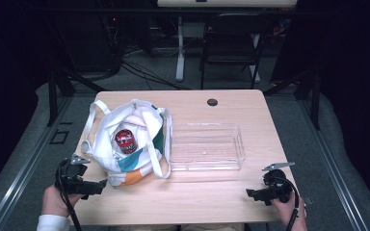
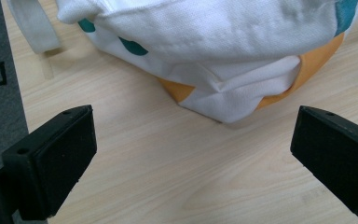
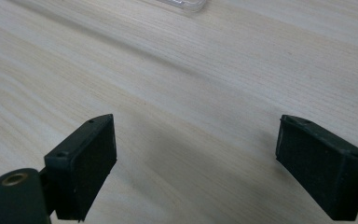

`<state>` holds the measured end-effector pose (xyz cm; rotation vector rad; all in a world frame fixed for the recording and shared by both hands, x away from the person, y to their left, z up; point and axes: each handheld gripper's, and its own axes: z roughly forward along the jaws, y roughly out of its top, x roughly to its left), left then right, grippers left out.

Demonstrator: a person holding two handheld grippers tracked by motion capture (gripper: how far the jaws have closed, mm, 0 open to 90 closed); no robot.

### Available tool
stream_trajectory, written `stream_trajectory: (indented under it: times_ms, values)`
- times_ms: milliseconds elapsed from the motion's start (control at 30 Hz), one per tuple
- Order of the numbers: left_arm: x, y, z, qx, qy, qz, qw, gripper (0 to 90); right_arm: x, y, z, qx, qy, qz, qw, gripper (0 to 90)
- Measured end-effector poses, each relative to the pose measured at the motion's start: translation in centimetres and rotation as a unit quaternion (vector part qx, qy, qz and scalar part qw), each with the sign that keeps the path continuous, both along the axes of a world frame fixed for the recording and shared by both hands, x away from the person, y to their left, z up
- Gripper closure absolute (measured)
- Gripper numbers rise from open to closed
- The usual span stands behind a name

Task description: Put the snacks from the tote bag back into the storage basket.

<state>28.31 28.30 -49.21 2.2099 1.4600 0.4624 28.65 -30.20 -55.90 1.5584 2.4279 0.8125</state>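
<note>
A white tote bag (image 1: 132,144) with teal and orange patches lies open on the left half of the wooden table (image 1: 221,197). Inside it stands a red can (image 1: 125,140). To its right sits a clear plastic tray (image 1: 206,146), holding nothing that I can see. My left gripper (image 1: 101,185) rests at the front left edge, open, pointing at the bag's orange bottom corner (image 2: 223,100) a short way off. My right gripper (image 1: 250,193) is open at the front right, over bare wood; in the right gripper view the tray's corner (image 3: 189,5) shows at the top.
The bag's white straps (image 1: 90,122) trail toward the table's left edge. A black round grommet (image 1: 212,102) sits near the far edge. Behind the table stand a dark chair (image 1: 231,45) and a white desk leg (image 1: 180,48). Grey floor surrounds the table.
</note>
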Motion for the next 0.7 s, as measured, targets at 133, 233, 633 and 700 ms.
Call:
stream_trajectory:
  times_ms: [133, 233, 633, 700]
  values:
    - [0.0, -0.2, 0.5, 0.000, -0.005, -0.005, 1.0000, 0.4, 0.0, 0.0, 0.0, 0.000, 0.000, 0.000, 1.0000, 11.7]
    - [0.1, -0.4, 0.7, -0.002, -0.009, -0.004, 0.9999, 0.4, 0.0, 0.0, 0.0, 0.000, 0.000, 0.000, 1.0000, 11.7]
    - [0.7, -1.1, 2.4, -0.011, -0.023, -0.014, 0.9996, 0.4, 0.0, 0.0, 0.0, 0.000, 0.000, -0.001, 1.0000, 11.7]
    - [0.9, -1.3, 2.7, -0.015, -0.027, -0.016, 0.9994, 0.4, 0.0, 0.0, 0.0, 0.000, 0.000, -0.001, 1.0000, 11.7]
